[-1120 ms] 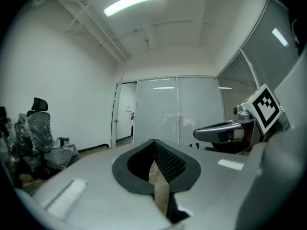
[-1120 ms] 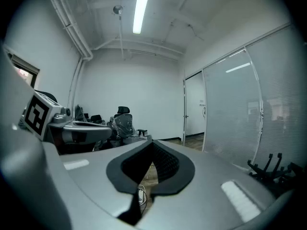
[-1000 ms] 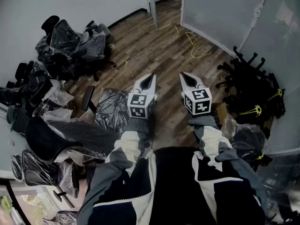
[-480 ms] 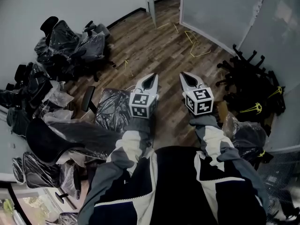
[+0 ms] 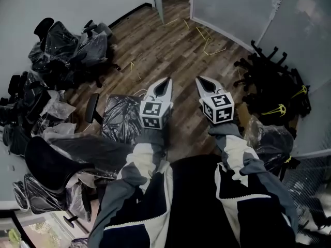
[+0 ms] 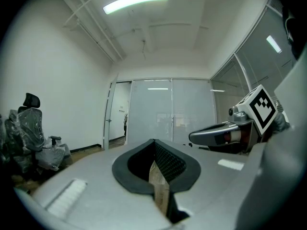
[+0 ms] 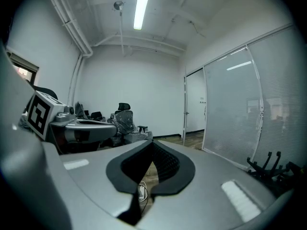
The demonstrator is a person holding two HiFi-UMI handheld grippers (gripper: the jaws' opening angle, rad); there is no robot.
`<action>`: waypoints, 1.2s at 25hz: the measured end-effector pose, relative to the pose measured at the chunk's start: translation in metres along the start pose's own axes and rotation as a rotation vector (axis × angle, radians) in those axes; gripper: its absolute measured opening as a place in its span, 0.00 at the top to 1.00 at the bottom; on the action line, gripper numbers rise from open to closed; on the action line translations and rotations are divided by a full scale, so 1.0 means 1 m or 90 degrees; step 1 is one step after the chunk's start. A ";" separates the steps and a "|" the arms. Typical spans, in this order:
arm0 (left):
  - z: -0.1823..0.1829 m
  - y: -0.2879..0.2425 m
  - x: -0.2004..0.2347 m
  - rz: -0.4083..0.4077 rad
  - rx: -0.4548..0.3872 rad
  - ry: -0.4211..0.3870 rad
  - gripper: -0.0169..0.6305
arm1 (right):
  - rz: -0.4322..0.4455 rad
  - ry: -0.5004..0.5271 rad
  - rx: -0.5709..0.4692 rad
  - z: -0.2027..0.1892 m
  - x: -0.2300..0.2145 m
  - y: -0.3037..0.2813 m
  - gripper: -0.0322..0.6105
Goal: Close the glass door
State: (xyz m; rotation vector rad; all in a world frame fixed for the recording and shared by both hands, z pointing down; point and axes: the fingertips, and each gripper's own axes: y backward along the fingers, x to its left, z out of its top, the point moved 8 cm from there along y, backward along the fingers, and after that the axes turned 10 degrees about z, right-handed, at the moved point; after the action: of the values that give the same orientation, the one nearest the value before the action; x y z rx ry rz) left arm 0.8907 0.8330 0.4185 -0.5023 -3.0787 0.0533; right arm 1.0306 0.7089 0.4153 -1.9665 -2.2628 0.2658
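Pointing side by side over the wood floor (image 5: 155, 45) in the head view, left tool (image 5: 165, 82) and right tool (image 5: 200, 80) face the glass door (image 5: 232, 9), well apart from it. Wrapped chairs (image 5: 67, 45) crowd the left and chair bases (image 5: 274, 81) the right. Left gripper view: jaws pressed together, holding nothing. Right gripper view: jaws likewise together and empty, with a doorway gap beside the door's edge.

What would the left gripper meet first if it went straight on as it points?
Nothing nearby. The left gripper, jaws shut, aims at the frosted glass panel right of the doorway; likely that first, though depth is unclear.
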 end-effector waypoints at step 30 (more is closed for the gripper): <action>-0.010 -0.285 0.021 0.056 0.060 -0.010 0.97 | 0.041 -0.046 -0.027 0.014 -0.275 -0.145 0.94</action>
State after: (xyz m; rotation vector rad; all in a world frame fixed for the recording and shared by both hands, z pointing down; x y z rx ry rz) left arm 0.7808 0.5696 0.4394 -0.6359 -3.0492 0.2048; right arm 0.9263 0.4160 0.4377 -2.0868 -2.2693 0.3030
